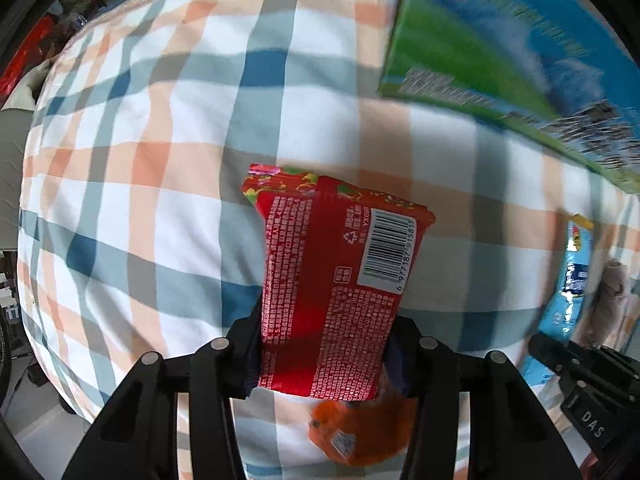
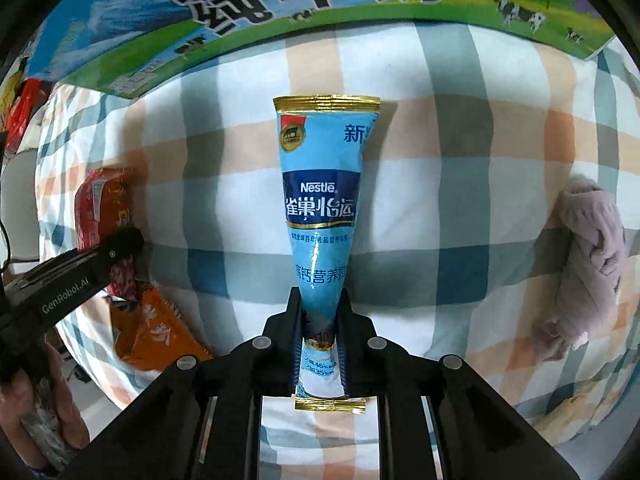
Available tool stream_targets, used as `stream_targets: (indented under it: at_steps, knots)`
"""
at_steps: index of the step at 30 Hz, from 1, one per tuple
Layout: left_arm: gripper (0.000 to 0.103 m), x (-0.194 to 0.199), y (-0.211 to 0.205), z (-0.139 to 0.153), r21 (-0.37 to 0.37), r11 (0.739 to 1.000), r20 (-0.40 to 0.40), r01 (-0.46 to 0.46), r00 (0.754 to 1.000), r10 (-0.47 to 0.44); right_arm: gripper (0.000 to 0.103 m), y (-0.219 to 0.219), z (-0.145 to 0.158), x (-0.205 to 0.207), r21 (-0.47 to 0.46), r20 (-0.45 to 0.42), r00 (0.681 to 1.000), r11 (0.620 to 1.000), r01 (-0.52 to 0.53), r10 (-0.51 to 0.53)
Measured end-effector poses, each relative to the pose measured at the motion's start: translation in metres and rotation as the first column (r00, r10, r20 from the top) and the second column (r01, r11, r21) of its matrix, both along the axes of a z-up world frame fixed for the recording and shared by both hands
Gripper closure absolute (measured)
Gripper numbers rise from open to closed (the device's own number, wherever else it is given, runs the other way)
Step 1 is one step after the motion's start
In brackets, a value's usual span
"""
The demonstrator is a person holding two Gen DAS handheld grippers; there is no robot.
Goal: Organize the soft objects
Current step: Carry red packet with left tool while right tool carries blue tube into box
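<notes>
My left gripper is shut on a red snack packet with a barcode, held above the plaid bedding. An orange packet lies on the bedding just under it. My right gripper is shut on a long blue Nestle milk-powder sachet with gold ends, held upright over the bedding. The right wrist view also shows the left gripper at the left with the red packet and the orange packet. The blue sachet appears at the right edge of the left wrist view.
A blue and green milk carton box stands at the far side of the bedding; it also shows in the left wrist view. A crumpled pinkish-grey cloth lies on the bedding at the right. Red clutter sits beyond the bedding's left edge.
</notes>
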State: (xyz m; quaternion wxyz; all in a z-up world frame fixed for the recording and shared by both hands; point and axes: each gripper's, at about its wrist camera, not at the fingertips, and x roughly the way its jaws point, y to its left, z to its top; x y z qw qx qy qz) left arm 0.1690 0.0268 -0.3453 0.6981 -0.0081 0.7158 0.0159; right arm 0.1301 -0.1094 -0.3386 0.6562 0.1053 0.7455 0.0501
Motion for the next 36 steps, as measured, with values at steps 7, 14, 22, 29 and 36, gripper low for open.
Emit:
stream_targets:
  at_steps: [7,14,22,29,36]
  knots:
    - [0.057,-0.019,-0.020,0.060,-0.058,0.998,0.103,0.019,0.995,-0.013,0.088,-0.007,0.055,-0.003,0.063,0.072,0.997,0.998,-0.015,0.010]
    - [0.057,-0.031,-0.042,0.116,-0.185,0.982,0.155,0.040,0.988,-0.011,0.089,-0.016,0.121,-0.005,0.121,0.169,0.986,0.992,-0.019,-0.002]
    - [0.057,0.017,-0.067,0.172,-0.297,0.951,0.202,0.080,0.979,-0.019,0.089,-0.047,0.207,0.044,0.142,0.300,0.953,0.990,-0.001,-0.042]
    - [0.057,0.095,-0.073,0.188,-0.303,0.949,0.225,0.087,0.974,-0.018,0.089,-0.082,0.230,0.112,0.039,0.370,0.926,0.997,0.062,-0.072]
    - [0.057,0.168,-0.078,0.146,-0.315,0.948,0.129,0.035,0.992,0.007,0.089,-0.105,0.199,0.176,-0.076,0.328,0.942,0.992,0.096,-0.066]
